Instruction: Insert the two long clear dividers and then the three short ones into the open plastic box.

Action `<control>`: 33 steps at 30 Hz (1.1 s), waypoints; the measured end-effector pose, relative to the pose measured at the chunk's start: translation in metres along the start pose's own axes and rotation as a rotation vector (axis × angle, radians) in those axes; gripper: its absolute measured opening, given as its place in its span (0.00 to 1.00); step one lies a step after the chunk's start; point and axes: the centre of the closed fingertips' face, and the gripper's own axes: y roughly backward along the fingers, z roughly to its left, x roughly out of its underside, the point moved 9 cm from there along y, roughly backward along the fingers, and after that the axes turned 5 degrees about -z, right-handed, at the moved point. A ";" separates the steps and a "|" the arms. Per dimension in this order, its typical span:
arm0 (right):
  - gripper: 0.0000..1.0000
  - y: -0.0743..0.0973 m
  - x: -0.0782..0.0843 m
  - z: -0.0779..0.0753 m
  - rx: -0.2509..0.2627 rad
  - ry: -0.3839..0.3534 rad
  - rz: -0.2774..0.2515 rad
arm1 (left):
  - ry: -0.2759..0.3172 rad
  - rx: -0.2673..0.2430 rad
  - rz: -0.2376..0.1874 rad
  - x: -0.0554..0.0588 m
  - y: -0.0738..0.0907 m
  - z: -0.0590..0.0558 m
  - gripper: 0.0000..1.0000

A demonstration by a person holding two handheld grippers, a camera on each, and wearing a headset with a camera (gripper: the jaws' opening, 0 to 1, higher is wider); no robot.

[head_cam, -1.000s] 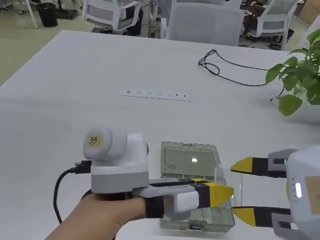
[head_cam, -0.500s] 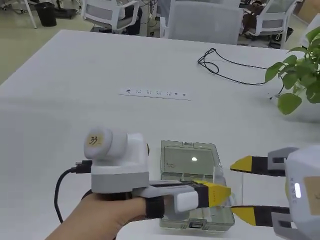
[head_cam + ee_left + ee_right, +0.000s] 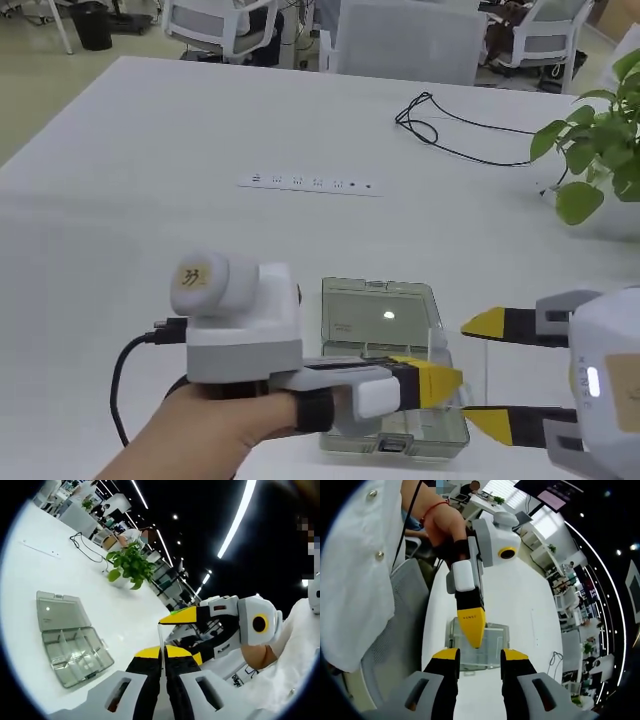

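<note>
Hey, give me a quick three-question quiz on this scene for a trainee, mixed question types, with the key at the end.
1. True or false: the right claw is shut on the clear divider.
2. What does the left claw grip? A) a pen B) the clear divider C) a screw
3. Fill in: the plastic box lies with its lid ___.
Key: 1 false, the right claw is open; 2 B; 3 open.
</note>
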 end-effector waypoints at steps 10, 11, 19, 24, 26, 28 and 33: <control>0.36 0.007 -0.002 -0.006 0.004 -0.036 -0.031 | -0.056 -0.022 -0.005 -0.004 0.004 0.003 0.00; 0.36 0.008 -0.001 -0.008 0.002 -0.060 -0.049 | -0.080 -0.017 0.004 -0.004 0.006 0.003 0.00; 0.29 0.017 0.002 -0.023 -0.111 -0.232 -0.183 | -0.423 0.071 0.116 -0.002 0.012 -0.006 0.00; 0.20 0.019 0.001 -0.030 -0.235 -0.339 -0.277 | -0.530 0.137 0.123 -0.004 0.015 -0.012 0.00; 0.17 0.021 0.000 -0.032 -0.293 -0.379 -0.320 | -0.566 0.151 0.122 -0.004 0.016 -0.015 0.00; 0.16 0.021 0.002 -0.033 -0.343 -0.395 -0.334 | -0.580 0.154 0.121 -0.004 0.017 -0.015 0.00; 0.12 0.020 0.000 -0.034 -0.416 -0.359 -0.332 | -0.648 0.200 0.112 -0.002 0.021 -0.023 0.00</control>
